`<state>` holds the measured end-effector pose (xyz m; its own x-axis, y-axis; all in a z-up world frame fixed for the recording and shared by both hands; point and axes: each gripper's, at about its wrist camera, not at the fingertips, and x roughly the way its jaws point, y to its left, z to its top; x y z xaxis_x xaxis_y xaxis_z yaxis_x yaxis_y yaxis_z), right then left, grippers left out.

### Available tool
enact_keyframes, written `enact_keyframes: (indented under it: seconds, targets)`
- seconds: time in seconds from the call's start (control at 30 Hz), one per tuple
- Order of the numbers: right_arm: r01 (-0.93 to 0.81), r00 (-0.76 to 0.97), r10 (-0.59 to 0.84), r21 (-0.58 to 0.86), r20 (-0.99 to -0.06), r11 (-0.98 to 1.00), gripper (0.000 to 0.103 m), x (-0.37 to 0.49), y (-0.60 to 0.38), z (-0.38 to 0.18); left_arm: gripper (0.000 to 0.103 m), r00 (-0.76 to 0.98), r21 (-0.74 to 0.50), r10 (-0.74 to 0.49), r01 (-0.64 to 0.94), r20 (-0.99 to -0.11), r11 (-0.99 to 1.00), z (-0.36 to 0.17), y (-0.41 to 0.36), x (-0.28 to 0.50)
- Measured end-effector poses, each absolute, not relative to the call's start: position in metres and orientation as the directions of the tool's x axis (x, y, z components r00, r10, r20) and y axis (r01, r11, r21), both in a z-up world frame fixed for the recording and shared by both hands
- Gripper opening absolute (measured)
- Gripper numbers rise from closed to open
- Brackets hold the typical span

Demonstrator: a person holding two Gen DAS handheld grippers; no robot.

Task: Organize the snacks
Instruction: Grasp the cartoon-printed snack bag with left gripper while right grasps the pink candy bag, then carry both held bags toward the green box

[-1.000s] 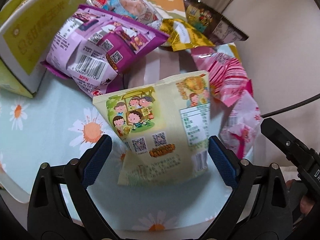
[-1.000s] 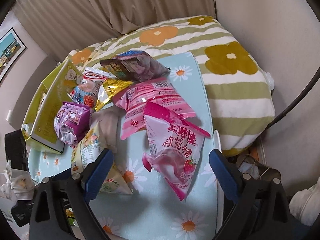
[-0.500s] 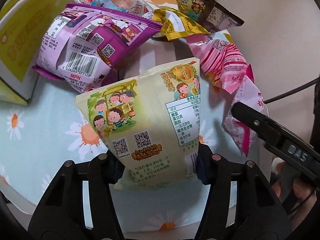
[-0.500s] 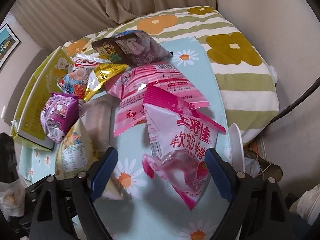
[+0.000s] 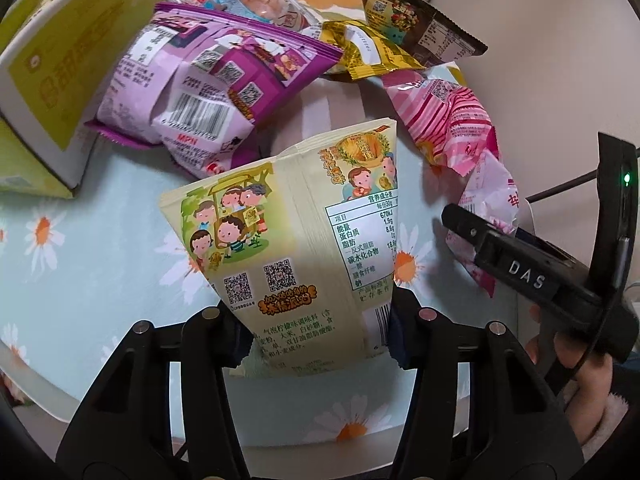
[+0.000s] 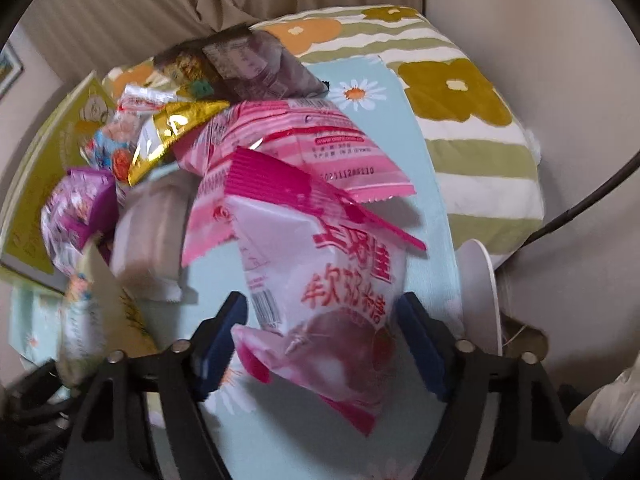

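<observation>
Snacks piled, cream packet (image 5: 288,240) bottom hidden in left gripper (image 5: 316,332)

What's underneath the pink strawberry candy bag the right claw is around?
Under the pink strawberry candy bag shows the pale blue daisy cloth; its top overlaps a pink striped packet. Whatever lies directly beneath the bag's middle is covered.

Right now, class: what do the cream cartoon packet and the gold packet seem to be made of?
Cream cartoon packet: likely matte printed plastic film; it creases softly, without glare. Gold packet: probably metallised foil film; bright mirror-like glints on crinkled folds.
</observation>
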<state>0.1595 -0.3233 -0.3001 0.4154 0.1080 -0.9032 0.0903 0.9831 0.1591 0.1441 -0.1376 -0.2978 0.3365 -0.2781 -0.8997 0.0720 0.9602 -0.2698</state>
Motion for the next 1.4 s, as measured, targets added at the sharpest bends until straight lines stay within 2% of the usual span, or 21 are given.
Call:
enact_keyframes:
  seconds: [0.23,0.37,0.7,0.97,1.4]
  targets:
    - [0.067,0.442,0.118,0.164,-0.889,0.984,0.051,0.151,-0.323,-0.296,0.048,0.350,-0.276,-0.278,0.057,-0.895,0.960,-0.289,-0.127,0.136]
    - [0.044,0.454,0.138,0.177,-0.880,0.983,0.045,0.145,-0.319,-0.288,0.048,0.366,-0.278,-0.277,0.050,-0.888,0.959,-0.279,-0.128,0.131]
    - [-0.030,0.502,0.212,0.229,-0.838,0.973,0.044,0.128,-0.307,-0.247,0.048,0.455,-0.285,-0.258,0.009,-0.852,0.959,-0.233,-0.105,0.102]
    - [-0.151,0.559,0.310,0.273,-0.769,0.950,0.044,0.120,-0.286,-0.188,0.048,0.580,-0.289,-0.204,-0.058,-0.789,0.955,-0.170,-0.064,0.068]
    - [-0.383,0.579,0.465,0.280,-0.670,0.880,0.044,0.146,-0.206,-0.108,0.048,0.689,-0.280,-0.096,-0.161,-0.718,0.946,-0.098,0.024,0.078]
